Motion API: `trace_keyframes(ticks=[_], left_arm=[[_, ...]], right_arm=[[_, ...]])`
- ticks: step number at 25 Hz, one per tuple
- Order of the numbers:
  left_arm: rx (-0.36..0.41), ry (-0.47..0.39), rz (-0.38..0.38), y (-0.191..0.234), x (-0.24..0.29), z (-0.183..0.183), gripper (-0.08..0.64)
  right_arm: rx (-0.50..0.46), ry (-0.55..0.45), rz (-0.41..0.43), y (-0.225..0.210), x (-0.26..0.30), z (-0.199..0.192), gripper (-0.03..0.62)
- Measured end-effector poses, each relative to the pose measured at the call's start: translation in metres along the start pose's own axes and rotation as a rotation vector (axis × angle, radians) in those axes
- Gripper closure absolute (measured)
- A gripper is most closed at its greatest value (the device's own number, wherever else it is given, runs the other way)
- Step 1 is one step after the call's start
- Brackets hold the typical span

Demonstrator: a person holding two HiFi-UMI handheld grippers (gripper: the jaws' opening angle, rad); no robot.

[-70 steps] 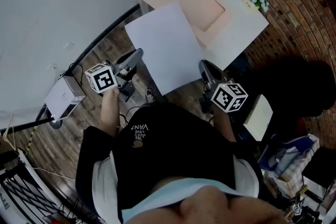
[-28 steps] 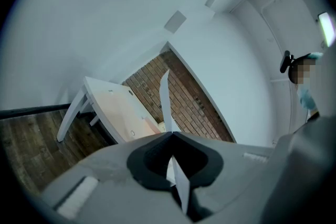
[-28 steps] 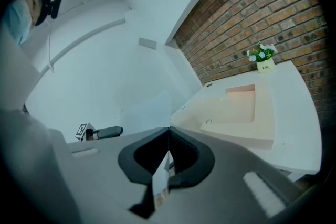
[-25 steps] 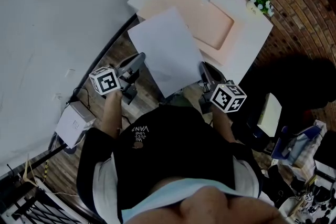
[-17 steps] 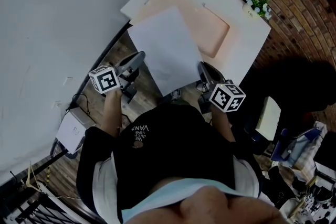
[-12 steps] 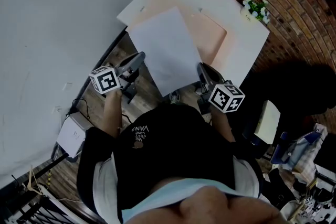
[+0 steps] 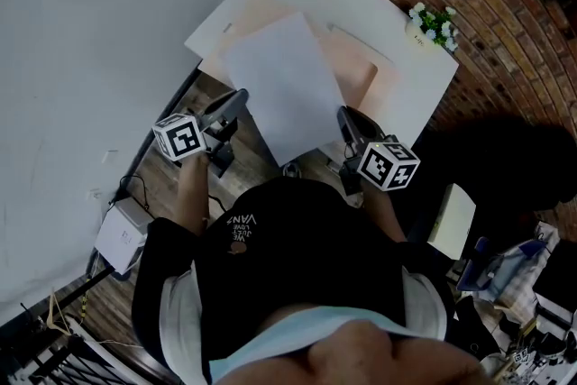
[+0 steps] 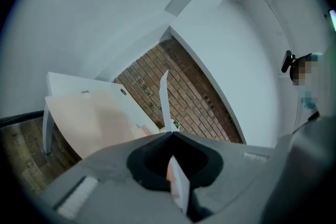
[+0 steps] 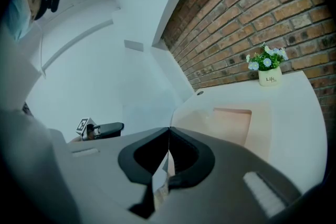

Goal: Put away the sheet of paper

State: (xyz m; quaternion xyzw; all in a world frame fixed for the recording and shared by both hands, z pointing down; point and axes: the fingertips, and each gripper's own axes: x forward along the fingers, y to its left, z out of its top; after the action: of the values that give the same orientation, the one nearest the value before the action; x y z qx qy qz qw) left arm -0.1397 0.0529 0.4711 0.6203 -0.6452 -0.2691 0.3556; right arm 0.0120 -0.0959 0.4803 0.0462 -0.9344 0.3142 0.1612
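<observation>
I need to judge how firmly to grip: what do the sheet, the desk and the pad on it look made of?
Sheet: thin matte white paper; the gripper views show it edge-on as a slim, slightly bowed line.
Desk: smooth, uniform white board, probably laminate.
Pad: pale peach, matte and flat; perhaps soft plastic or leatherette, the look leaves it open.

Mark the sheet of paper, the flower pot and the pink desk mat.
sheet of paper (image 7: 284, 90), head view, middle of the sheet.
flower pot (image 9: 270, 78), right gripper view, white pot's front.
pink desk mat (image 7: 352, 72), head view, bare part right of the sheet.
</observation>
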Motion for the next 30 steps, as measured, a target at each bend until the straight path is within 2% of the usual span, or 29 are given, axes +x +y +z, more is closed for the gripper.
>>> trace_keyframes(ticks=[8, 13, 22, 30], left_arm=[[0.001, 0.026, 0.025, 0.008, 0.031, -0.001, 0.558], [0.009, 0.076, -0.007, 0.008, 0.053, 0.004, 0.558], [0.034, 0.214, -0.075, 0.023, 0.090, 0.020, 0.558], [0.057, 0.339, -0.149, 0.040, 0.111, 0.044, 0.558]], right_arm=[[0.027, 0.005, -0.001, -0.025, 0.004, 0.005, 0.597], [0.059, -0.026, -0.035, -0.037, 0.002, 0.010, 0.597], [0.119, -0.086, -0.156, -0.048, 0.006, 0.007, 0.597], [0.167, -0.153, -0.259, -0.041, 0.025, 0.006, 0.597]])
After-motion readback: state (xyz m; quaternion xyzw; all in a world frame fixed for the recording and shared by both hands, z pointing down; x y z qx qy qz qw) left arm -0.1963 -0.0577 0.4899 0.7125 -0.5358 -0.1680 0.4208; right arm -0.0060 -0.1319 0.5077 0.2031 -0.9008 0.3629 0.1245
